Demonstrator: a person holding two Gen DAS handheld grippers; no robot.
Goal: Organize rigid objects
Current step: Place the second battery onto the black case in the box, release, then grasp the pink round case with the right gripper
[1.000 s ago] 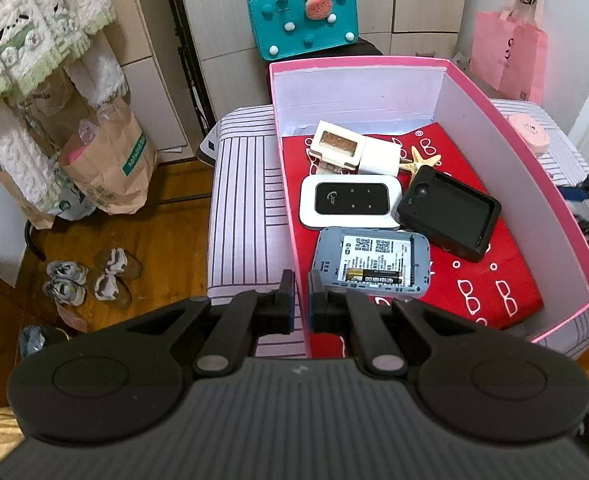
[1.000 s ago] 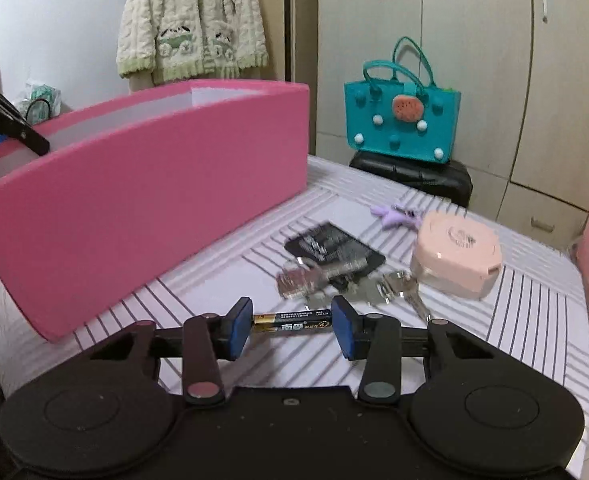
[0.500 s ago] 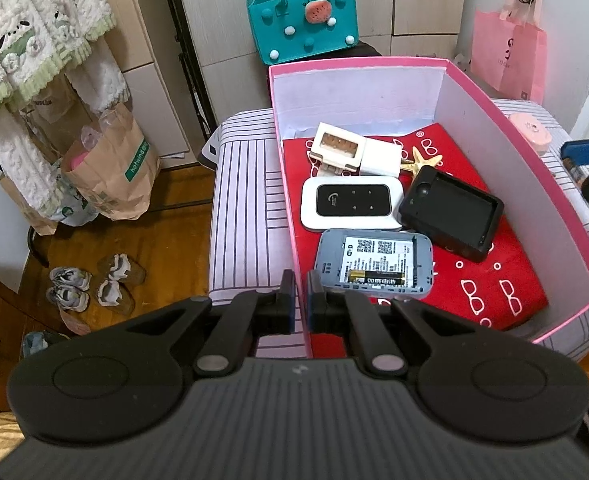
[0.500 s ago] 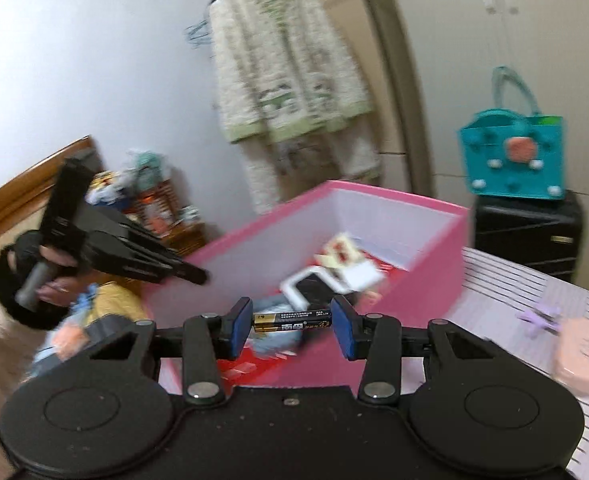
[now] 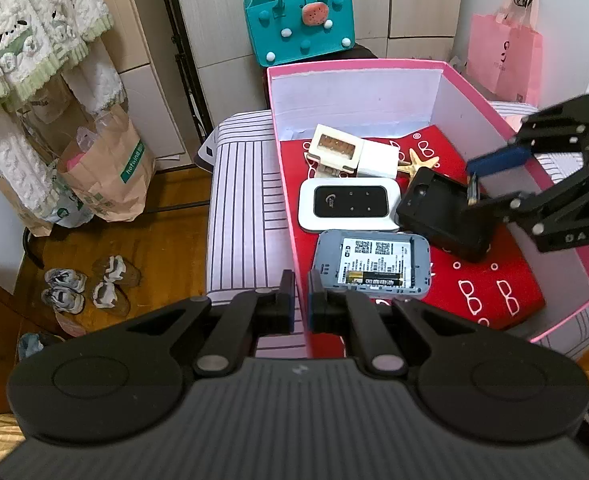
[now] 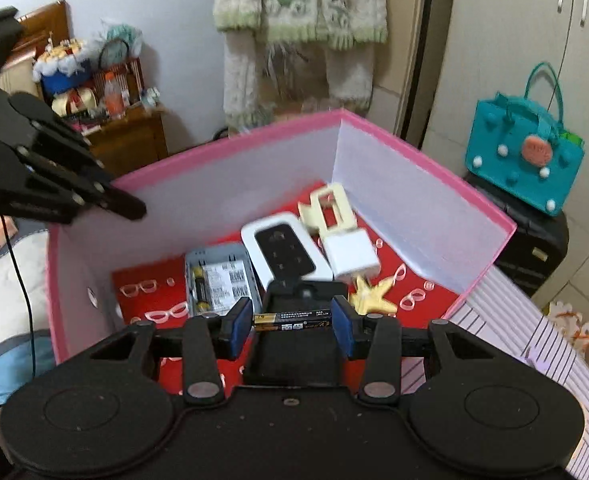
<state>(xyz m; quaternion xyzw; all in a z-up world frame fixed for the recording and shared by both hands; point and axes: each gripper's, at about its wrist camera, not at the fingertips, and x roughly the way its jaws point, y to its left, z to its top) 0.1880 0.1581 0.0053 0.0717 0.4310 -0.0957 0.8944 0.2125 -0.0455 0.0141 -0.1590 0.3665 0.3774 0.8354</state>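
The box [image 5: 374,70] is showing pink outside and pale white inside, its floor lined in red cloth [image 5: 490,280] printed with white spectacles. A white router [image 5: 348,205] with a black face is lying beside a grey device [image 5: 370,264] and a black case [image 5: 442,212]. The black-and-gold battery [image 6: 292,321] is sitting between blue pads [image 6: 241,326]. The tablecloth [image 5: 246,208] is showing lilac with dark stripes, the bag [image 5: 298,28] teal with white dots

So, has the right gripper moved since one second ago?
Yes. The right gripper, holding the battery, went from the striped table over the pink box, above the black case.
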